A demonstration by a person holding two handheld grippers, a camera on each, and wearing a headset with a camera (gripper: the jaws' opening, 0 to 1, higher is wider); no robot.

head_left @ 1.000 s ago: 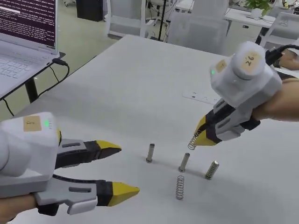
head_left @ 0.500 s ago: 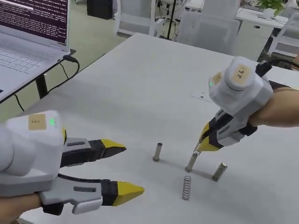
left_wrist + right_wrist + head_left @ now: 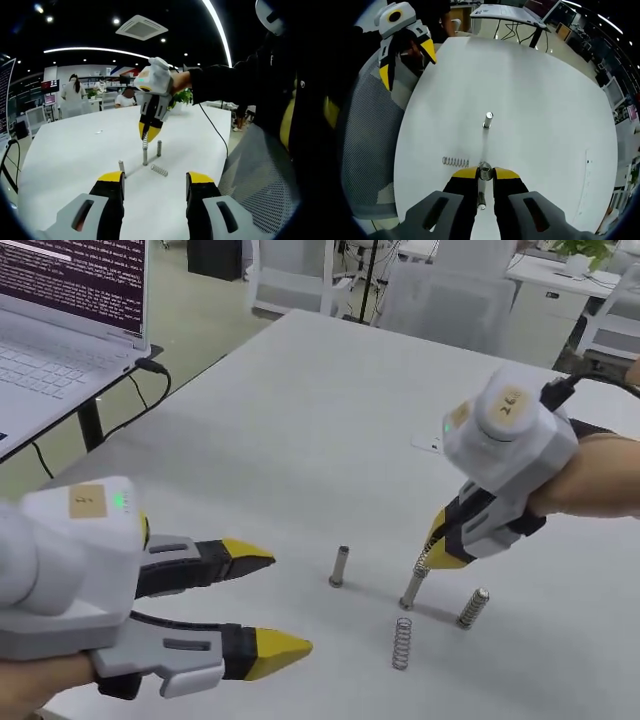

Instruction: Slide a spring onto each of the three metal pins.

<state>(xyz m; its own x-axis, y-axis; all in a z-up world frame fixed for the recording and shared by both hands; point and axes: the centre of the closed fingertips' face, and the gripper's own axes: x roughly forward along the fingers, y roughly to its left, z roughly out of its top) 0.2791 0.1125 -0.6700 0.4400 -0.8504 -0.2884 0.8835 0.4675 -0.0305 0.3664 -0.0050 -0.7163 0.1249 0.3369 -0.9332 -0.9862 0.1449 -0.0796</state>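
White and broad, the table (image 3: 300,410) runs back toward office chairs (image 3: 440,300) at its far end. An open laptop (image 3: 60,310) with a lit screen sits on a separate surface off its left edge.

At the near left in the head view, the left claw (image 3: 288,600) hangs above the table with its yellow-tipped jaws spread wide and nothing between them. Its own view shows the same gap (image 3: 156,182), with the pins lined up ahead.

To the right of it stands the left pin (image 3: 340,567), upright and bare, also seen in the left gripper view (image 3: 121,167) and the right gripper view (image 3: 488,120). Next comes the loose spring (image 3: 402,643), lying flat on the table just in front of the middle pin (image 3: 411,587); it also appears in both gripper views (image 3: 159,170) (image 3: 455,161).

The middle pin stands upright (image 3: 145,159), and the right claw (image 3: 440,558) comes down on it from above and to the right. Its jaws are clamped on the held spring (image 3: 424,558), which hangs from the tips with its lower end at the top of that pin. Whether the coil already surrounds the pin cannot be made out. The right gripper view shows the held spring (image 3: 485,171) pinched between the tips (image 3: 486,174), with the pin directly beyond.

Farthest right, the right pin (image 3: 473,608) already carries the fitted spring (image 3: 159,148) along its length.
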